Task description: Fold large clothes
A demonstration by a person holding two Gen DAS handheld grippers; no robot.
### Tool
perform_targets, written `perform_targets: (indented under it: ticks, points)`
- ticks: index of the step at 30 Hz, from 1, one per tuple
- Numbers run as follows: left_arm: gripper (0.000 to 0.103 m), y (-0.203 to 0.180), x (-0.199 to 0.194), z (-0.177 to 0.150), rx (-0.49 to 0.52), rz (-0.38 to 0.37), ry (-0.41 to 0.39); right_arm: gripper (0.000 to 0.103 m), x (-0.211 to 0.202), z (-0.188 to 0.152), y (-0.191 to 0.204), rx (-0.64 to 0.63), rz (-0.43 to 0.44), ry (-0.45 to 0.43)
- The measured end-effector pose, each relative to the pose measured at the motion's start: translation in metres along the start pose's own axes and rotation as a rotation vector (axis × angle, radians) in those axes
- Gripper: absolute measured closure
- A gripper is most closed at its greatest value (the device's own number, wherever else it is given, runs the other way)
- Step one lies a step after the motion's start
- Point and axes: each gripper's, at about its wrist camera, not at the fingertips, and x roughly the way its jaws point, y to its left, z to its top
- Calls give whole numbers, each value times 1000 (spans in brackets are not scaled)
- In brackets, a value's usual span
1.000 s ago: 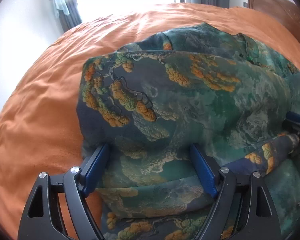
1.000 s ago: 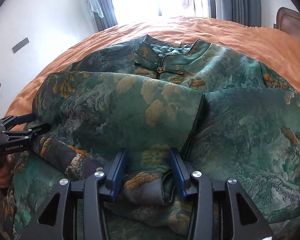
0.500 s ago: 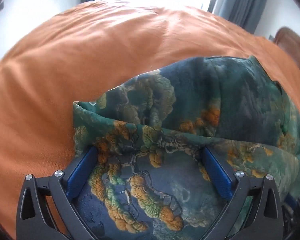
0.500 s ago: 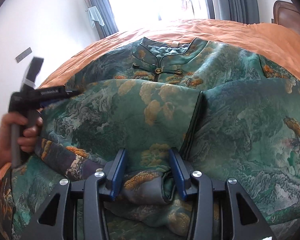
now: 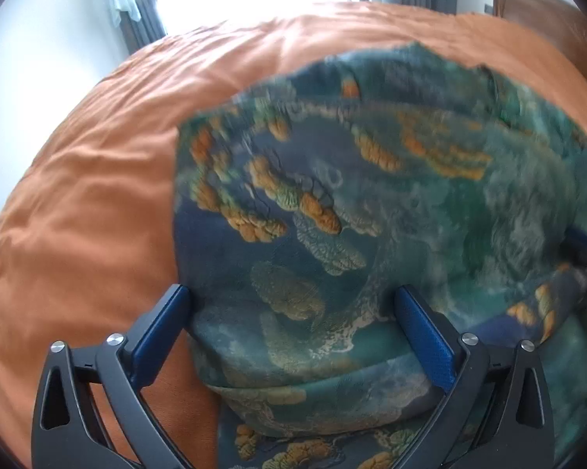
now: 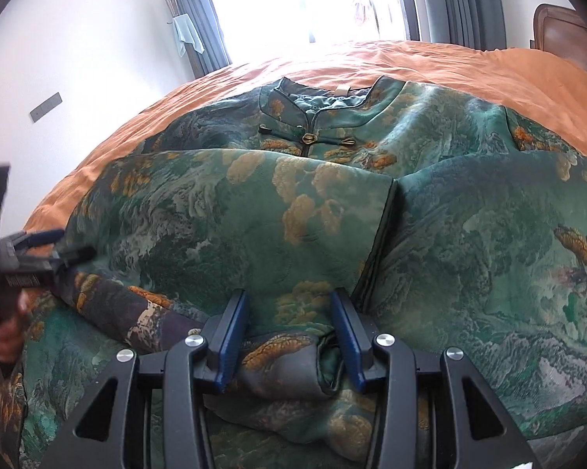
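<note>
Your left gripper [image 5: 293,336] points steeply down, jaws wide over the robe [image 6: 332,215], swung back from the bedspread [image 5: 97,195]. Right gripper [image 6: 289,332] still clamps the robe's folded edge.

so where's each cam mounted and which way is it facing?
Left wrist: on the left gripper, angled down along its open fingers at the garment's folded edge and the orange bedspread; only its own fingers show.
Right wrist: on the right gripper, angled down across the garment toward collar and window; its fingers pinch a fold, and the left gripper with a hand shows at the left edge.
Shared: garment, bedspread, window, headboard.
</note>
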Motion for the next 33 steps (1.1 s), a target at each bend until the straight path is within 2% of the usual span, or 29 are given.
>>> perform_targets:
  ticks: [4, 6, 8, 10, 11, 13, 17, 20, 22, 25, 27, 29, 31, 33]
  points:
    - [0, 7, -6, 7, -66, -4, 26, 59, 0, 3, 10, -38, -52, 21]
    - [1, 14, -26, 3, -80, -32, 33, 59, -10, 7, 16, -57, -77, 24]
    - [1, 20, -56, -14, -67, -73, 2, 56, -36, 8, 21, -55, -99, 25]
    - [1, 29, -87, -36, -30, -89, -38, 47, -74, -2, 18, -26, -58, 6]
    - [1, 34, -104, -51, -9, -85, -59, 41, -92, -10, 14, -22, -37, -7]
    - [1, 46, -132, -79, 15, -74, -87, 38, -133, -34, 4, -27, -36, -41]
    - [1, 77, -159, -130, 2, -64, -49, 37, -203, -93, -42, 3, -118, -28]
    - [1, 87, -166, -160, -29, -149, 8, 35, -245, -134, -86, 63, -221, 3]
    - [1, 87, -168, -172, -32, -215, 1, 35, -264, -160, -115, 122, -239, 59]
    - [1, 74, -156, -180, -9, -244, -14, 35, -281, -184, -143, 230, -162, 94]
    - [1, 61, -137, -181, 34, -221, 21, 34, -285, -194, -152, 294, -74, 93]
    - [1, 54, -126, -183, 42, -235, 49, 34, -281, -198, -154, 319, -1, 93]
    - [1, 49, -123, -182, 39, -310, 82, 33, -272, -205, -150, 337, 90, 123]
    - [1, 43, -122, -184, 66, -367, 118, 38, -261, -207, -139, 329, 185, 179]
